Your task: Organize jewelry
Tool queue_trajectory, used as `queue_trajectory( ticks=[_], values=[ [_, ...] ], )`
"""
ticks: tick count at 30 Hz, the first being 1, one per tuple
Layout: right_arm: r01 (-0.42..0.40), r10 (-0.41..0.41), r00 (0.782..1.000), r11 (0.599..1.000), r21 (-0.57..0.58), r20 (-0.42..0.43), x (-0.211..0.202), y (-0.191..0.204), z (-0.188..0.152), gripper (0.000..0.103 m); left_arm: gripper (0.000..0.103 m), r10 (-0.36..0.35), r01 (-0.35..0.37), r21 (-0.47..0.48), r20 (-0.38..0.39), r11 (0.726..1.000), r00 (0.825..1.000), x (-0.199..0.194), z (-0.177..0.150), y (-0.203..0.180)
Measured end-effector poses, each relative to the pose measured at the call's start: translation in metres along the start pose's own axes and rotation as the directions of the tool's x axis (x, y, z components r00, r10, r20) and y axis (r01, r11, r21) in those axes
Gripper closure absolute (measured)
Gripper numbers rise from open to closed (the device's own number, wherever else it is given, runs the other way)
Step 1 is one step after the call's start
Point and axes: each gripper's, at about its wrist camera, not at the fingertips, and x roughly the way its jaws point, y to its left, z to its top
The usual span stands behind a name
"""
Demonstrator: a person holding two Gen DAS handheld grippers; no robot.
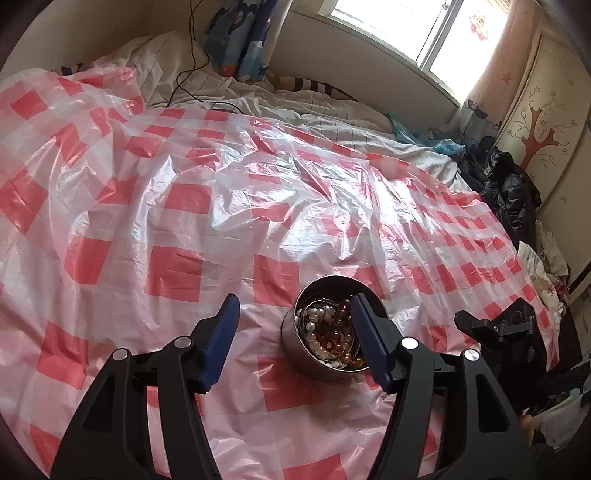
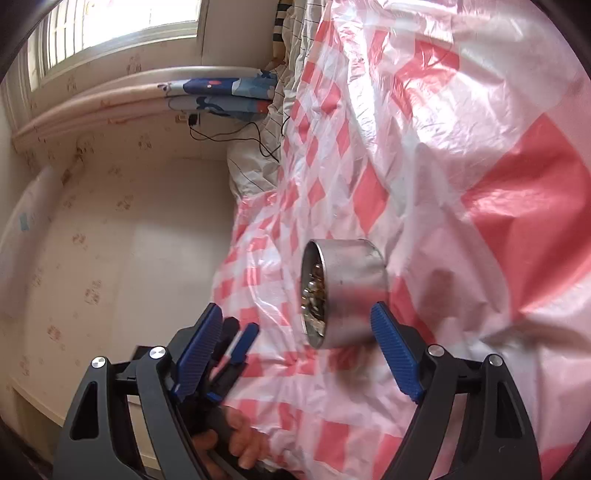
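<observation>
A round metal tin [image 1: 325, 354] stands on the red-and-white checked plastic sheet [image 1: 229, 206] spread over a bed. It holds several pearl and amber bead strands [image 1: 332, 332]. My left gripper [image 1: 293, 306] is open and empty; the tin lies between its blue fingers, nearer the right one. In the right wrist view, which is rolled sideways, the tin [image 2: 347, 291] lies between the fingers of my open, empty right gripper [image 2: 295, 315]. The left gripper [image 2: 236, 347] shows there behind the right gripper's left finger. The right gripper [image 1: 498, 328] shows at the right in the left wrist view.
White bedding [image 1: 236, 92], a black cable [image 1: 188, 74] and a blue patterned pillow [image 1: 240, 40] lie at the head of the bed. Dark clothes [image 1: 506, 184] are piled at the bed's right side below a wardrobe [image 1: 546, 122]. A window [image 1: 417, 26] is behind.
</observation>
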Motion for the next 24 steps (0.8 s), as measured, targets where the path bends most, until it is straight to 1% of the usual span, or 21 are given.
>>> queue_trajectory(
  ticks=[3, 4, 5, 6, 7, 8, 11, 14, 17, 24],
  values=[
    [0.091, -0.092, 0.996, 0.991, -0.101, -0.007, -0.002, 0.012, -0.008, 0.02, 0.039, 0.046, -0.047, 0.05, 0.028, 0.998, 0.999, -0.008, -0.005, -0.006],
    [0.133, -0.135, 0.991, 0.981, -0.143, -0.004, -0.002, 0.017, -0.011, 0.019, 0.037, 0.059, -0.061, 0.062, 0.038, 0.996, 0.998, -0.011, -0.006, -0.008],
    [0.178, -0.181, 0.983, 0.967, -0.183, 0.002, -0.002, 0.022, -0.015, 0.019, 0.036, 0.075, -0.079, 0.07, 0.05, 0.994, 0.996, -0.014, -0.007, -0.008],
    [0.214, -0.218, 0.976, 0.953, -0.213, 0.007, -0.001, 0.023, -0.018, 0.017, 0.032, 0.089, -0.093, 0.076, 0.059, 0.993, 0.994, -0.016, -0.008, -0.009],
    [0.263, -0.268, 0.963, 0.931, -0.252, 0.017, 0.0, 0.027, -0.022, 0.017, 0.028, 0.108, -0.113, 0.083, 0.07, 0.99, 0.992, -0.018, -0.009, -0.01],
    [0.308, -0.314, 0.949, 0.906, -0.291, 0.026, 0.003, 0.03, -0.025, 0.016, 0.026, 0.122, -0.129, 0.089, 0.08, 0.988, 0.989, -0.021, -0.01, -0.011],
    [0.376, -0.388, 0.921, 0.856, -0.356, 0.039, 0.009, 0.032, -0.035, 0.014, 0.02, 0.155, -0.168, 0.115, 0.112, 0.979, 0.982, -0.029, -0.011, -0.014],
    [0.425, -0.442, 0.895, 0.814, -0.397, 0.053, 0.016, 0.034, -0.043, 0.013, 0.016, 0.18, -0.2, 0.139, 0.144, 0.97, 0.973, -0.037, -0.013, -0.017],
    [0.462, -0.481, 0.874, 0.776, -0.429, 0.071, 0.021, 0.035, -0.049, 0.011, 0.014, 0.188, -0.211, 0.155, 0.154, 0.965, 0.97, -0.041, -0.013, -0.02],
    [0.514, -0.533, 0.84, 0.725, -0.458, 0.101, 0.024, 0.04, -0.057, 0.01, 0.009, 0.198, -0.226, 0.162, 0.173, 0.961, 0.965, -0.05, -0.015, -0.021]
  ],
)
